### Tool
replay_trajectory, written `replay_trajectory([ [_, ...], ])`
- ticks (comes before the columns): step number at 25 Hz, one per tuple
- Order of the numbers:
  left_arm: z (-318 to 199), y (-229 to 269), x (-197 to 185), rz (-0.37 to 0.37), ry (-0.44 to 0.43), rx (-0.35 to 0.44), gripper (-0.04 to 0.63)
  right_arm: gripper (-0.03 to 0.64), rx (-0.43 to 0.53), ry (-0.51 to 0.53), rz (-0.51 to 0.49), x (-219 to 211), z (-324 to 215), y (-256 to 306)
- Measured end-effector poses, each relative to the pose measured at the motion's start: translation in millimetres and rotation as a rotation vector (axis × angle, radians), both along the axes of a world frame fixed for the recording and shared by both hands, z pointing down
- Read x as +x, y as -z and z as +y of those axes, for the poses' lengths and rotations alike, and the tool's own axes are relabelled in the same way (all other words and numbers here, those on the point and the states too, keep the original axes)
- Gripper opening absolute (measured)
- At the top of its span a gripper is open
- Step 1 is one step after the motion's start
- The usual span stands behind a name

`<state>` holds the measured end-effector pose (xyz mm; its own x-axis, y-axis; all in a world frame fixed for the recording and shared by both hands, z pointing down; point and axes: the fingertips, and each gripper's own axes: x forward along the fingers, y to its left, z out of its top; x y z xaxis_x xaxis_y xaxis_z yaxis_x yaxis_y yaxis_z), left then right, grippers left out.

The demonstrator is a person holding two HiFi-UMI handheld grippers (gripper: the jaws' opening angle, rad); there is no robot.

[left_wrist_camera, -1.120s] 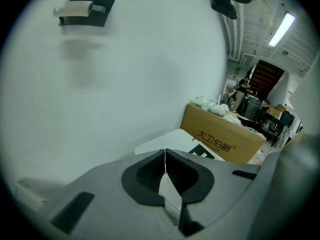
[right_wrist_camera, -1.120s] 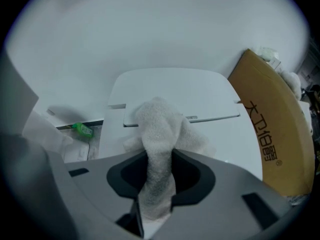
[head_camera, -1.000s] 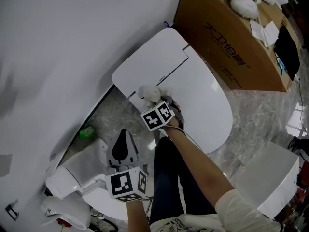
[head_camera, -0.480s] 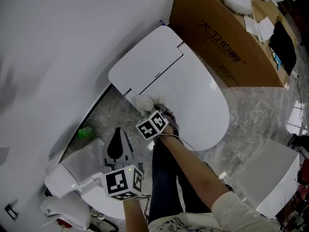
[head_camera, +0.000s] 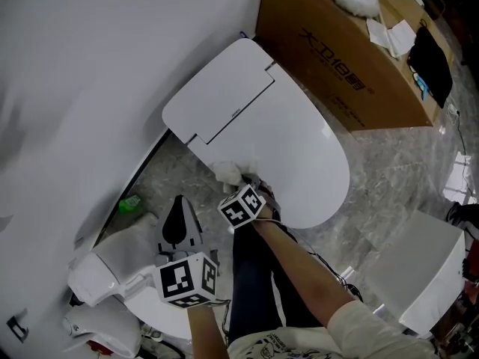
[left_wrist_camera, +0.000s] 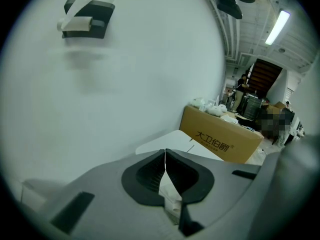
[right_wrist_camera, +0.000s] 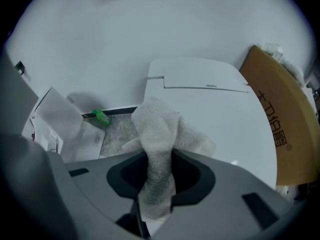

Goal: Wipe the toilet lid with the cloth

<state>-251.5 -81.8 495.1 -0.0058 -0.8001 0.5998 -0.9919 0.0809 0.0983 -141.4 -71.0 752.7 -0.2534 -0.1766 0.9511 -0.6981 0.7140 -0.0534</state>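
One white cloth point(head_camera: 228, 172) rests on the edge of the single closed toilet lid point(head_camera: 299, 140) nearest the person, clamped in the right hand-held gripper point(right_wrist_camera: 157, 181). Of the two, the left hand-held gripper point(left_wrist_camera: 165, 166) hangs aside, its jaws together on nothing. One cardboard box point(head_camera: 352, 58) stands beyond the toilet.

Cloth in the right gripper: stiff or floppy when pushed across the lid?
Likely floppy: the cloth droops and bunches beyond the right gripper. Probably light, since it looks fluffy. It may drag and fold on the glossy toilet lid.
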Motion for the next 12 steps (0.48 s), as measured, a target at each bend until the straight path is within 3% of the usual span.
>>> replay_trajectory([
  [12,12.9,6.0,10.3,-0.008,-0.01,0.009,0.009,0.106,-0.041,-0.053,0.006,43.0,46.1,-1.4],
])
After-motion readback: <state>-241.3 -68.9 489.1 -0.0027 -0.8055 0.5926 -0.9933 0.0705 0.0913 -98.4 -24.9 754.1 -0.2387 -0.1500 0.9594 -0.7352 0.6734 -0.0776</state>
